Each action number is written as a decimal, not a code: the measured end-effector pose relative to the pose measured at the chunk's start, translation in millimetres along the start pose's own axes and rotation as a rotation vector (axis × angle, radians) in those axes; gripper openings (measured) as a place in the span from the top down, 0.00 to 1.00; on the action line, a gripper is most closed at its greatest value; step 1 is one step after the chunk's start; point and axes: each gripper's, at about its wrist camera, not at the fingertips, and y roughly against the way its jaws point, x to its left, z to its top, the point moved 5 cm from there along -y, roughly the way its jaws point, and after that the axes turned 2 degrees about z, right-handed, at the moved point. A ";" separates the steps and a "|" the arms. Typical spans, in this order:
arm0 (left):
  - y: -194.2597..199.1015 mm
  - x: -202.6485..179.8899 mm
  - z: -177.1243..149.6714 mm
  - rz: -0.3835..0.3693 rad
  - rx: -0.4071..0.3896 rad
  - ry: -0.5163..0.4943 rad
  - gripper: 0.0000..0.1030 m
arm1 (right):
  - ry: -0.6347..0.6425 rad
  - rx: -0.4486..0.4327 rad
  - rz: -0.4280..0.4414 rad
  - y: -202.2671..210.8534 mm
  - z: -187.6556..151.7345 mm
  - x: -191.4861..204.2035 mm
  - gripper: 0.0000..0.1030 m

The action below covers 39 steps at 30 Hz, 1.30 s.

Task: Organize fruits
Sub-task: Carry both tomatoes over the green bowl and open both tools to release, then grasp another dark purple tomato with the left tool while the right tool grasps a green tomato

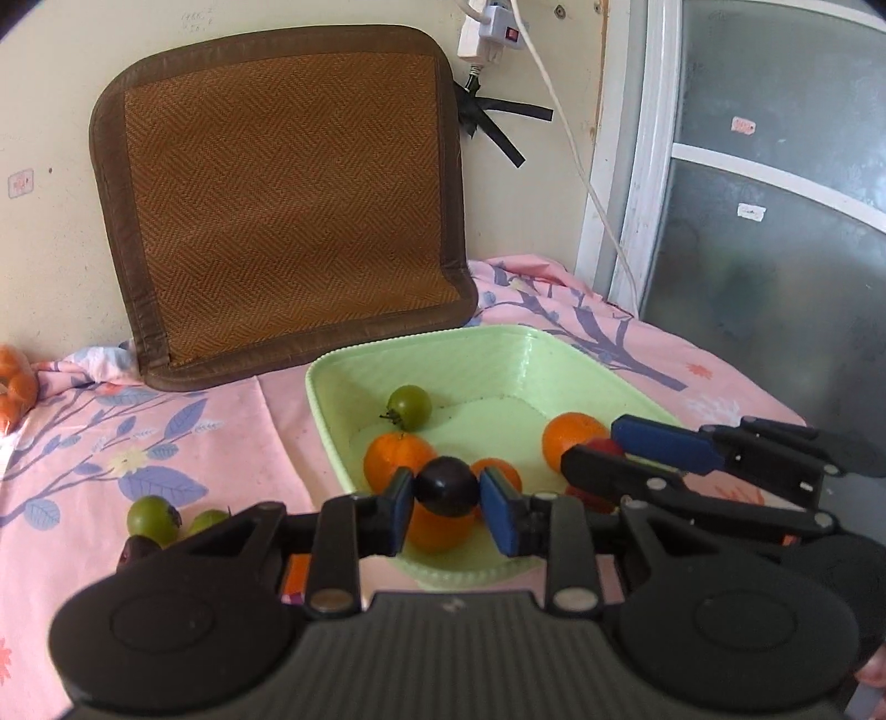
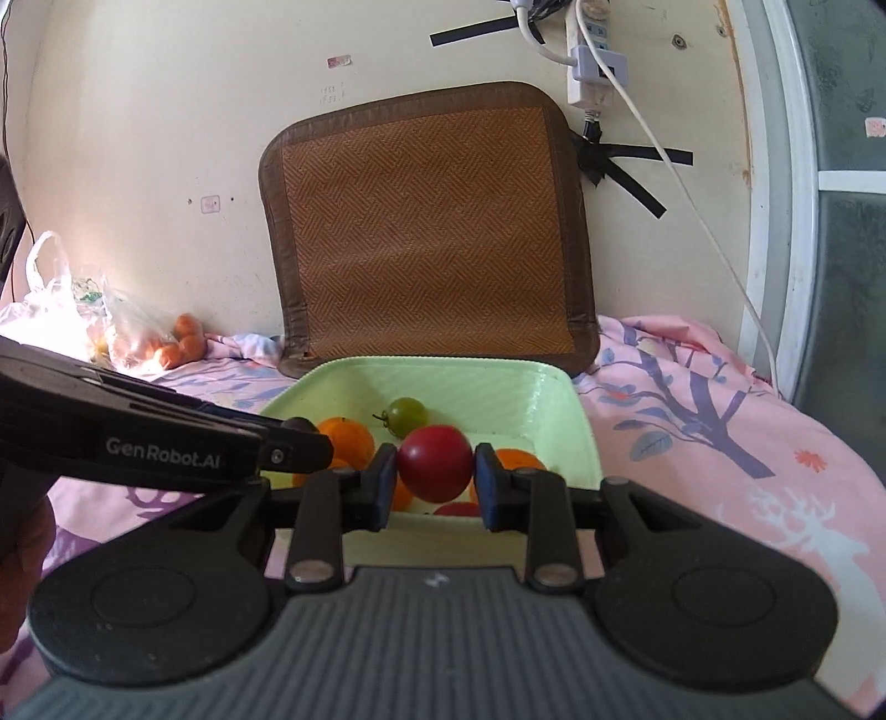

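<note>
My left gripper [image 1: 447, 493] is shut on a small dark purple fruit [image 1: 446, 486], held over the near edge of the light green tray [image 1: 326, 410]. My right gripper [image 2: 434, 481] is shut on a red tomato [image 2: 434, 462] above the same tray [image 2: 587, 437]. That gripper also shows at the right in the left wrist view [image 1: 603, 448]. Inside the tray lie a green tomato [image 1: 410, 407], several oranges [image 1: 396, 457] and another red fruit [image 2: 457, 508]. On the pink cloth left of the tray sit two green tomatoes [image 1: 152, 518] and a dark fruit [image 1: 135, 551].
A brown woven mat [image 1: 288, 210] leans on the wall behind the tray. A white power strip with a cable [image 1: 487, 33] hangs above it. Plastic bags with orange fruit [image 2: 166, 343] lie at the far left. A glass door [image 1: 775, 221] stands at the right.
</note>
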 end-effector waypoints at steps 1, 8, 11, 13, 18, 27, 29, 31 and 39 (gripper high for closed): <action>1.9 0.5 0.6 -0.005 -0.002 0.005 0.70 | 0.003 -0.003 -0.003 0.1 0.1 -0.1 0.67; 46.3 32.3 5.2 0.003 -0.111 0.088 0.59 | -0.024 -0.040 -0.022 9.3 8.5 -2.1 0.66; 65.6 74.7 -1.9 0.084 -0.136 0.178 0.59 | -0.040 -0.063 -0.013 15.7 15.0 3.4 0.66; 71.7 107.0 -10.1 0.148 -0.127 0.241 0.59 | -0.036 -0.081 0.008 20.6 19.7 11.7 0.66; 74.1 156.6 -24.4 0.150 -0.096 0.350 0.61 | 0.039 -0.075 0.112 19.9 26.4 51.2 0.67; 36.4 141.1 -38.4 0.080 -0.006 0.247 0.58 | 0.305 0.089 0.243 -30.1 19.8 122.1 0.68; 30.4 137.6 -39.9 0.087 0.002 0.226 0.58 | 0.285 0.151 0.277 -43.5 29.2 120.0 0.68; 24.2 134.9 -39.9 0.107 0.012 0.204 0.59 | 0.204 0.198 0.297 -54.7 44.1 107.4 0.68; 36.7 133.5 -47.1 0.104 0.018 0.200 0.73 | 0.216 0.346 0.390 -83.6 60.4 114.1 0.66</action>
